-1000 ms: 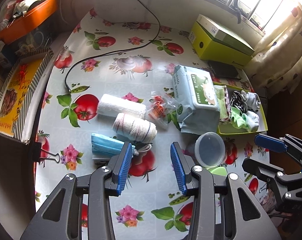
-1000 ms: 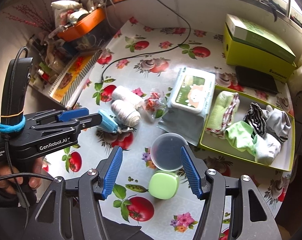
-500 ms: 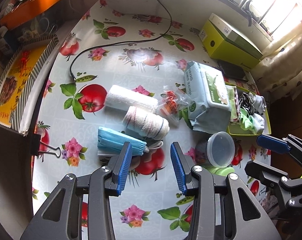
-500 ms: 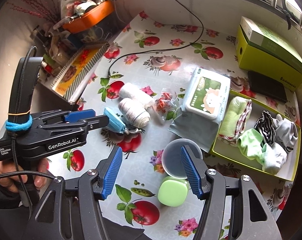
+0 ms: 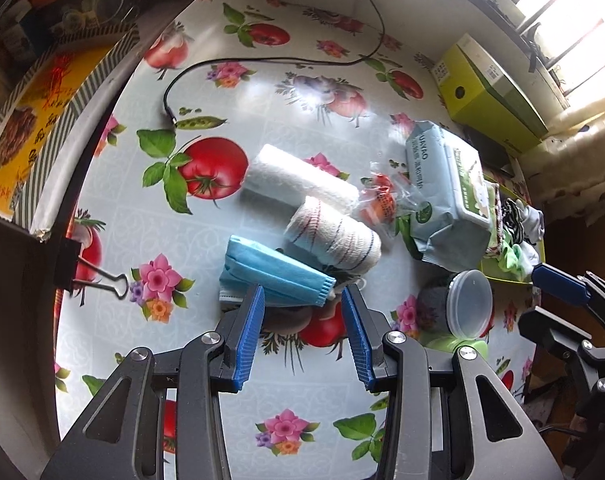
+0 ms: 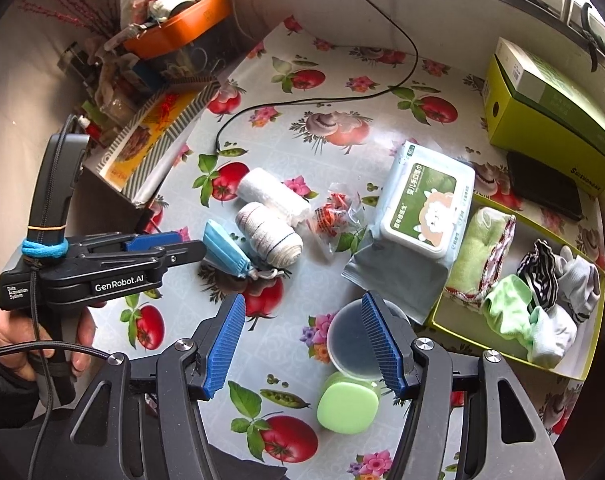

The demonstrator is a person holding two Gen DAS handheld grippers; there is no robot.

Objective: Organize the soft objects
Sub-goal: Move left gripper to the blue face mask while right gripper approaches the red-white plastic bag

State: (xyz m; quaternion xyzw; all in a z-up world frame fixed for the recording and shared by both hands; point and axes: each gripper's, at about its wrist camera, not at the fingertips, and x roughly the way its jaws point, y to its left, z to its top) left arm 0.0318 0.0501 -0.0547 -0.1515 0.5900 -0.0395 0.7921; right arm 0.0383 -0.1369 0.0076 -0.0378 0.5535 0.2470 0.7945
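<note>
A folded blue face mask (image 5: pixel 274 274) (image 6: pixel 224 250) lies on the flowered tablecloth, with a striped rolled cloth (image 5: pixel 334 236) (image 6: pixel 270 236) and a white rolled towel (image 5: pixel 298 182) (image 6: pixel 272 196) just beyond it. My left gripper (image 5: pixel 302 300) hangs open right over the near edge of the mask, its blue pads apart and not touching it. My right gripper (image 6: pixel 302 320) is open too, empty, above the cloth near a clear plastic tub (image 6: pixel 356 340). A yellow-green tray (image 6: pixel 502 356) at the right holds a green towel (image 6: pixel 478 248) and several socks (image 6: pixel 542 292).
A wet-wipes pack (image 6: pixel 426 208) and a crinkled snack bag (image 6: pixel 334 216) lie mid-table. A green soap-like block (image 6: pixel 348 404) sits by the tub. A green box (image 6: pixel 550 108), a black cable (image 6: pixel 322 100), a binder clip (image 5: pixel 90 276) and cluttered shelves (image 6: pixel 162 40) ring the table.
The left gripper has come down and forward toward the blue mask, which now lies right at its open fingertips. The right gripper drifted slightly to the left, still open.
</note>
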